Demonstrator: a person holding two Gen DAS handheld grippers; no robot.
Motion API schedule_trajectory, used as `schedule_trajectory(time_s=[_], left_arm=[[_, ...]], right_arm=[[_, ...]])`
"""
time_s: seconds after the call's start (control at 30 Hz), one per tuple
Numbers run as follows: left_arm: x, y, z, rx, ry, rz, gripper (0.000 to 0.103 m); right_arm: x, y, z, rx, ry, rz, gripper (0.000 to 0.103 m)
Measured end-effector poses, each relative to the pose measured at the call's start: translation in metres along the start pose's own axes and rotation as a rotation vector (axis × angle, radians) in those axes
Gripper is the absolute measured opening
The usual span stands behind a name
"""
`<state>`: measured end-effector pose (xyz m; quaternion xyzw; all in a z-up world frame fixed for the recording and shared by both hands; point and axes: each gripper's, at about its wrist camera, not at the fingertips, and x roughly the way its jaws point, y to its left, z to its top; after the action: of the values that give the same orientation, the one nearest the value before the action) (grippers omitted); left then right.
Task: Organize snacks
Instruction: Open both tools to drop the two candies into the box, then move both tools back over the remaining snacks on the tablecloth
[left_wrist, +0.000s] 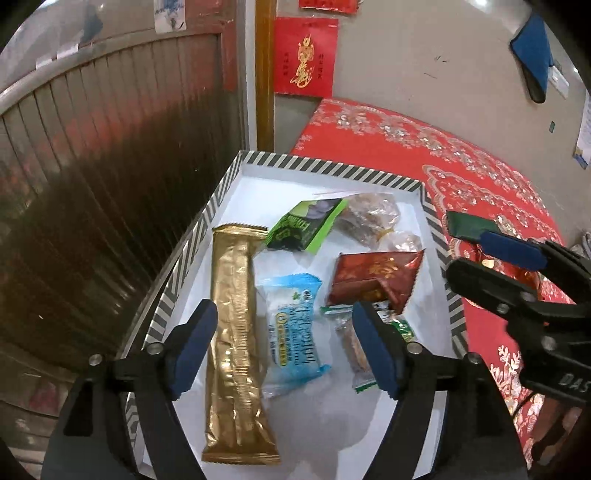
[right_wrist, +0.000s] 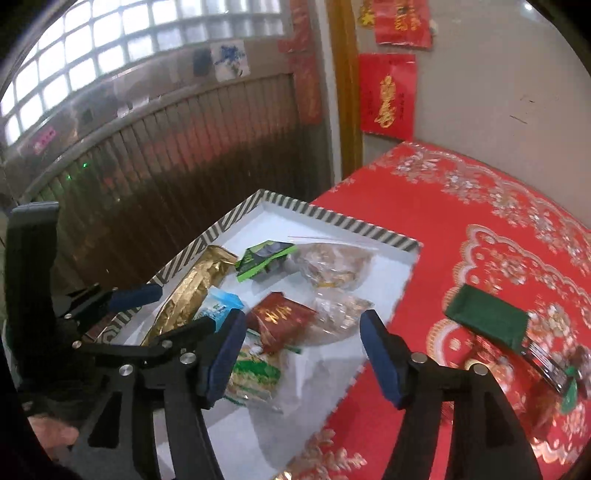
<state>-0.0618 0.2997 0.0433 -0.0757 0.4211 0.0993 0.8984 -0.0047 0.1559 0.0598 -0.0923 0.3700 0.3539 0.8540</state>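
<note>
We find both the left gripper (left_wrist: 284, 345) and right gripper (right_wrist: 303, 356) spread, holding nothing. Snacks lie in the striped box (left_wrist: 221, 184); its near end is hidden. One green packet (right_wrist: 485, 321), blurred, remains on the red cloth (right_wrist: 461, 206).

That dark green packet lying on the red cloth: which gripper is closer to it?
Right. The right gripper hovers open at the box's near edge, beside the dark green packet. The left gripper hangs open over the box's far side.
</note>
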Motion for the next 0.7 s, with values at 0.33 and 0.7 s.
schedule_trajectory(time_s=[0.33,0.7], left_arm=[[-0.021,-0.046,0.008,0.059,-0.046,-0.044,0.076],[-0.018,-0.124,0.011,0.148,-0.006,-0.134,0.076]], right_arm=[[-0.065,-0.065,-0.034,0.097,-0.069,-0.097,0.076],[-0.116,-0.155,-0.094,0.246,-0.052,-0.235,0.077]])
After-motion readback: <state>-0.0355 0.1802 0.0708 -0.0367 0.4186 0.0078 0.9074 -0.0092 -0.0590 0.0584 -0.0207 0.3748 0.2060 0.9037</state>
